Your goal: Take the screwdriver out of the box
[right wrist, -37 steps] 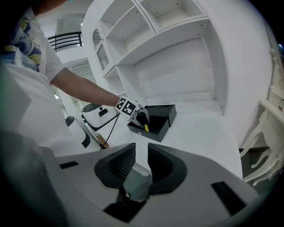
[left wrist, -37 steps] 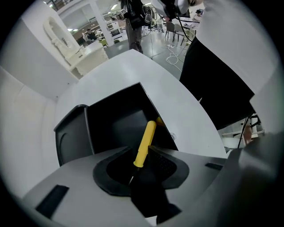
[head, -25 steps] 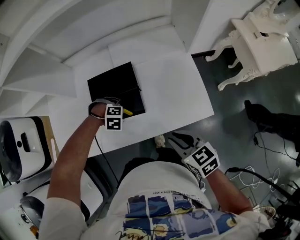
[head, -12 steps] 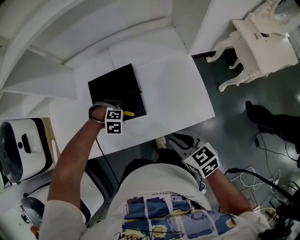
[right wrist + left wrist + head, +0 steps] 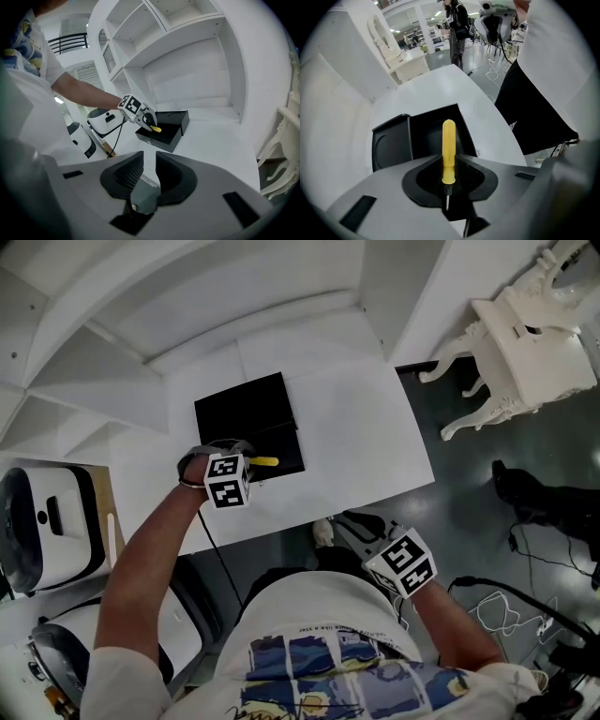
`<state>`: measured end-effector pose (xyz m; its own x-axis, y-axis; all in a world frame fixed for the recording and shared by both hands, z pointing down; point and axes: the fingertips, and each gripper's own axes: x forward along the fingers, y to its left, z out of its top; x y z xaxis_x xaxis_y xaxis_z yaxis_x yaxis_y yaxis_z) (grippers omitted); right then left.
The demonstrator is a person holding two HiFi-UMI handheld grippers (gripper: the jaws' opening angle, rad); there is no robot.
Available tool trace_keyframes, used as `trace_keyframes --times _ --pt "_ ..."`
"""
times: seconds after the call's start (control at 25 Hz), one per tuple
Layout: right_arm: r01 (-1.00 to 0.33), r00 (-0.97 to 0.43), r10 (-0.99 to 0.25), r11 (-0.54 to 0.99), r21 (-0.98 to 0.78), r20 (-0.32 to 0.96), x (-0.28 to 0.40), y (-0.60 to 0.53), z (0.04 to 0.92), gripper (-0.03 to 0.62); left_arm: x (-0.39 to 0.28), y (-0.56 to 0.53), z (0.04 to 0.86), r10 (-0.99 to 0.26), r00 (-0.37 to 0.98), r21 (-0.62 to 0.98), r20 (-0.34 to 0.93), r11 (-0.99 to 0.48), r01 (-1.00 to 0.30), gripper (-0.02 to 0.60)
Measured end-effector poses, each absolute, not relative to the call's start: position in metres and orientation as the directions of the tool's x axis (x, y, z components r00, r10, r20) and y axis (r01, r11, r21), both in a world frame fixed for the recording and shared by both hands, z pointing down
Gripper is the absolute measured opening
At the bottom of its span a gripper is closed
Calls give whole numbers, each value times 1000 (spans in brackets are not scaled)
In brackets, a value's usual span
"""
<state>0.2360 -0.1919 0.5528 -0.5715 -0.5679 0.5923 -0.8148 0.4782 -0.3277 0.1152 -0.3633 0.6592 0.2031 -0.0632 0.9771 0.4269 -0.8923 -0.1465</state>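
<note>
A black box (image 5: 246, 411) lies open on the white table (image 5: 361, 427), its lid folded back. My left gripper (image 5: 249, 464) hangs just above the box's front part, pointing steeply down, and is shut on a yellow-handled screwdriver (image 5: 264, 462). In the left gripper view the yellow handle (image 5: 448, 147) sticks out between the pads, over the box (image 5: 424, 131), and the dark shaft runs back into the gripper (image 5: 448, 165). My right gripper (image 5: 345, 518) waits off the table's near edge. Its jaws (image 5: 149, 168) stand a little apart with nothing between them.
White shelves (image 5: 187, 320) rise behind the table. A white and black machine (image 5: 47, 521) stands at the left, an ornate white chair (image 5: 525, 343) at the right. Cables (image 5: 506, 606) lie on the dark floor.
My left gripper has risen out of the box with the screwdriver, and more of the yellow handle shows. The right gripper has stayed where it was.
</note>
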Motion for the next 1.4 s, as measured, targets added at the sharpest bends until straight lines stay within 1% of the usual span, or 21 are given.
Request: trace_keyframes --times 0.16,0.4,0.68,0.8,1.08,1.24,1.4 --pt "-805 -580 -562 504 -312 590 223 -191 549 97 111 -360 629 -86 284 -187 955 -918 350 86" --pt "-792 -588 -554 543 -280 590 194 -188 543 94 97 -350 587 -155 418 -267 895 -938 222 86" --pt "-779 -594 -547 575 -252 590 149 -174 531 92 58 -317 549 -254 511 -380 821 -911 158 87" --pt "-770 -598 -544 592 -237 589 125 -165 526 91 40 -298 534 -290 565 -412 772 -906 97 86" --pt "-763 -594 -548 616 -197 588 79 -145 517 91 3 -249 512 -322 658 -397 681 -917 -38 86" --pt "-771 -581 -567 613 -173 584 59 -132 512 84 -15 -218 495 -316 705 -343 635 -933 -109 86" --pt "-786 -567 -595 598 -157 570 43 -117 505 64 -32 -189 478 -312 745 -270 590 -945 -182 87"
